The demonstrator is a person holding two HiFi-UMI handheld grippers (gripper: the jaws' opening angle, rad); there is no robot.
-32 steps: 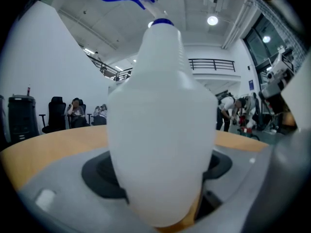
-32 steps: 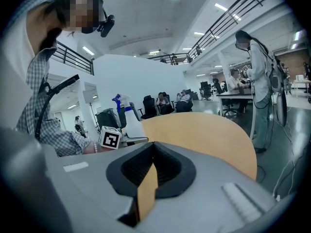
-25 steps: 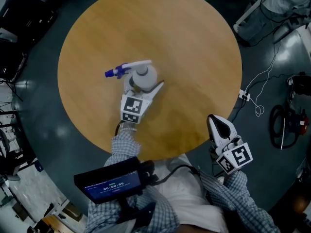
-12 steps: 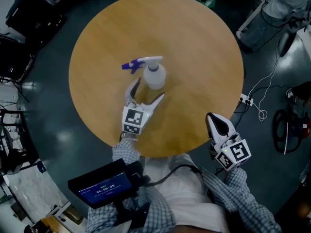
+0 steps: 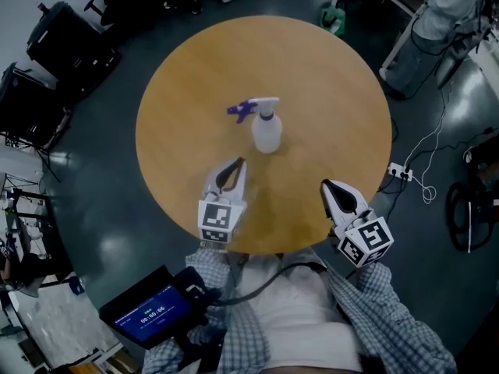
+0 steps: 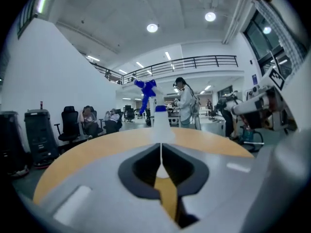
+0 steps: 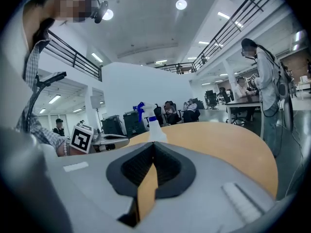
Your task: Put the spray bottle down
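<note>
The spray bottle (image 5: 267, 129), clear with a blue trigger head, stands upright on its own near the middle of the round wooden table (image 5: 327, 76). My left gripper (image 5: 236, 164) hovers over the table's near part, a short way back from the bottle, shut with nothing between its jaws. Looking along the left gripper (image 6: 161, 149), the bottle (image 6: 160, 124) is straight ahead beyond the closed tips. My right gripper (image 5: 327, 185) hangs at the table's near right edge, shut and empty. Past the right gripper (image 7: 153, 148), the bottle (image 7: 154, 131) shows further off.
Black cases and chairs (image 5: 70, 45) stand on the floor to the left. On the right are a power strip with cables (image 5: 399, 171) and a grey cart (image 5: 437, 29). A screen device (image 5: 148, 314) hangs at my front. People sit and stand in the room behind (image 6: 185, 103).
My left gripper let go of the bottle, drew back toward me and closed its jaws. The bottle stays standing on the table. The right gripper shifted slightly.
</note>
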